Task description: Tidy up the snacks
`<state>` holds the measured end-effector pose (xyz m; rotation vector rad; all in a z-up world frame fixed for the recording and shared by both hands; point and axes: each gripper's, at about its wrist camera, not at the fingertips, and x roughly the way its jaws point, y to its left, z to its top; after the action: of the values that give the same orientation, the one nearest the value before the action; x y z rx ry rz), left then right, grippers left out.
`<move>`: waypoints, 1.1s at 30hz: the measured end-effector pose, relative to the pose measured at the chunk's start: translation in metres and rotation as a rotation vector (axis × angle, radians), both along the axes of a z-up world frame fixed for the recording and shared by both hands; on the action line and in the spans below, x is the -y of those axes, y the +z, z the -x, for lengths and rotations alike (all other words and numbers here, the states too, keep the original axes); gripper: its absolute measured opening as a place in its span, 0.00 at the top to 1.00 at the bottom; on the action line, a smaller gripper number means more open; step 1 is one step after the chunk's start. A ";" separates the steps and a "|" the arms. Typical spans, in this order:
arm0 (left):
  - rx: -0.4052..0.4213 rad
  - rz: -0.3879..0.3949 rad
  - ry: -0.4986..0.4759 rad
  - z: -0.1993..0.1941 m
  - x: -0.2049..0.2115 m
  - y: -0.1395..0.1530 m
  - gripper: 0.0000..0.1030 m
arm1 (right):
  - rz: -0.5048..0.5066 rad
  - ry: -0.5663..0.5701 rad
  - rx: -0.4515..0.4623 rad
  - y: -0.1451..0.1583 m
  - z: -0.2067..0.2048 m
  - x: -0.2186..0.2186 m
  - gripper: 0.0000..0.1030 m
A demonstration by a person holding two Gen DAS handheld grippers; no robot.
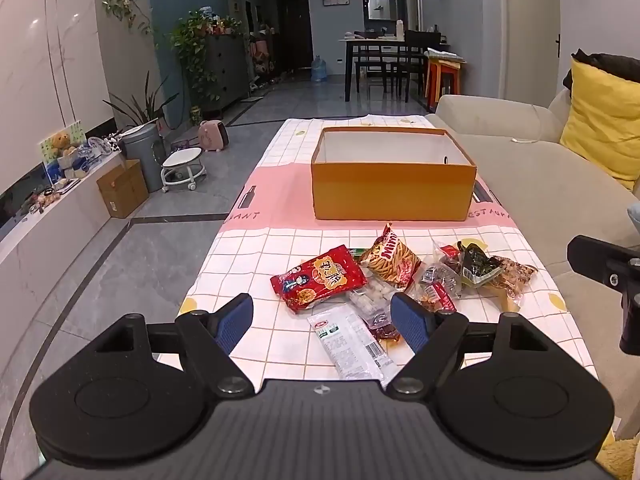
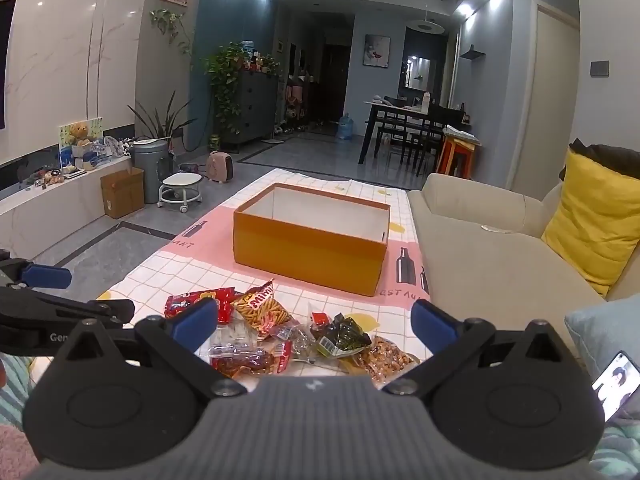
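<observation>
On the long table with the pink and white checked cloth, the biggest thing is an orange cardboard box, lid off, white inside, sitting near the middle of the table just past the snacks and a bit apart from them. You can't see the bottom of it from either camera, only the white inner walls. A beige sofa runs right along the table's right side with a yellow cushion propped on it. Closer in than the box is the snack pile, all loose on the cloth and mostly overlapping: a red bag with cartoon print on the left end, an orange bag of stick snacks leaning over just beside it, a white packet lying flat nearest the left camera, some clear wrapped bits between those, a dark green packet further right, and a clear bag of brown nutty stuff at the right end touching it. The left gripper is hovering low over the near end of the pile, blue pads spread wide, nothing between them, the white packet showing in the gap. The right gripper is the same deal, jaws wide apart and holding nothing, hanging over the right half of the pile with the green packet under the gap.
</observation>
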<state>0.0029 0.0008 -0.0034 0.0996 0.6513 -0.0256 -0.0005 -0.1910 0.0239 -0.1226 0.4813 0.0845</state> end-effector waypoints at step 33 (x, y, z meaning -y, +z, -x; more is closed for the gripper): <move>-0.002 0.003 0.000 -0.001 -0.001 0.000 0.11 | 0.004 -0.005 -0.004 0.001 -0.002 0.001 0.03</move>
<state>0.0035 0.0018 -0.0038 0.0963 0.6531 -0.0264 0.0013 -0.1918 0.0249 -0.1255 0.4859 0.0787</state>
